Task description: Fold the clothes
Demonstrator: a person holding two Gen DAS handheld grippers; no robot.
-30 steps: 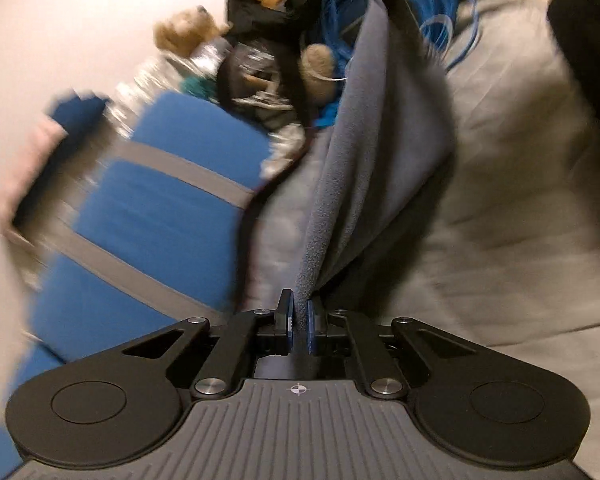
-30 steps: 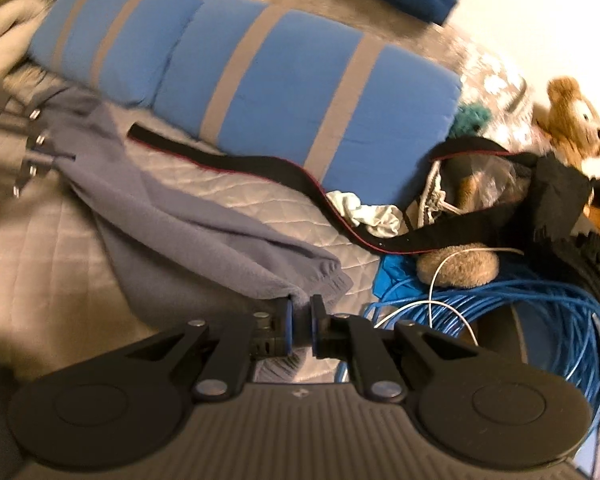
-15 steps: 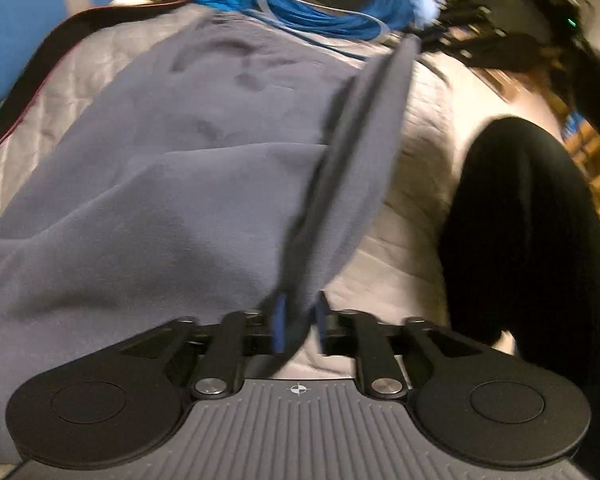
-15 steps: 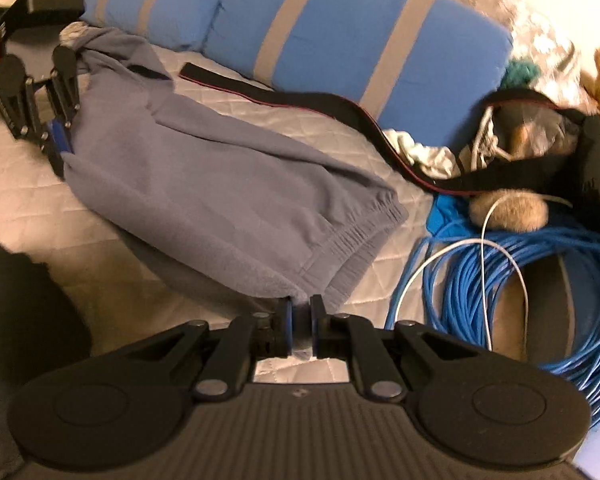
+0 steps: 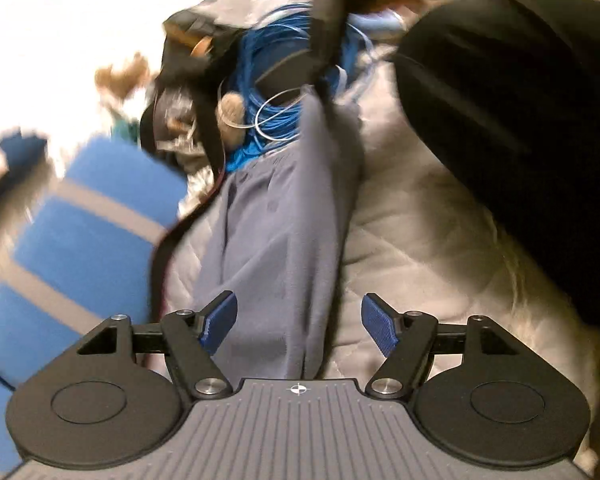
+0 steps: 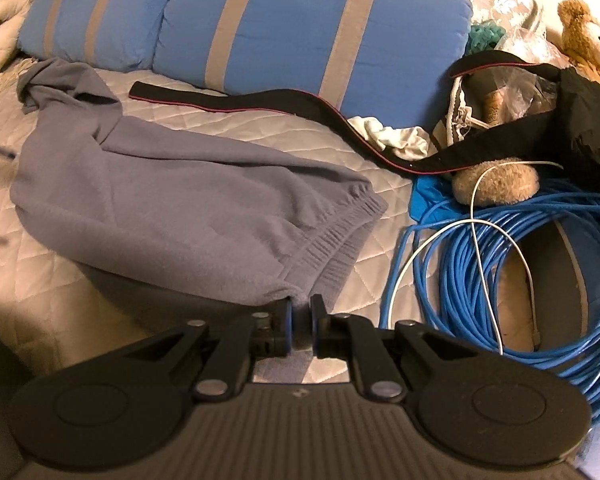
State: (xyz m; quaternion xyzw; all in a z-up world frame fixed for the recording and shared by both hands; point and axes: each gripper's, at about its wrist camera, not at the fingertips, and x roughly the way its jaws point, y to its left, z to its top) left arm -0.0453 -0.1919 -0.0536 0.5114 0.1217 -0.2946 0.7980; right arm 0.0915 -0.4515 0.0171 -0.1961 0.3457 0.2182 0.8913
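Note:
A grey fleece garment point(image 6: 172, 204) lies spread across the quilted bed point(image 6: 52, 300), its ribbed hem toward the lower right. My right gripper point(image 6: 300, 322) is shut on the hem's near corner. In the left wrist view the same grey garment point(image 5: 284, 240) runs away from me as a long fold. My left gripper point(image 5: 298, 322) stands open above it, blue pads point(image 5: 218, 320) wide apart, with cloth lying between them but not pinched. That view is motion-blurred.
Blue pillows with grey stripes point(image 6: 300, 28) line the back of the bed. A black strap point(image 6: 260, 102), a coil of blue cable point(image 6: 500, 248), a teddy bear point(image 6: 588, 40) and bags crowd the right. A person's dark-clothed leg point(image 5: 520, 100) is at the bed's near side.
My left gripper has opened and let go of the garment's corner, which now lies flat on the bed. The right gripper keeps its hold on the hem and has lowered it.

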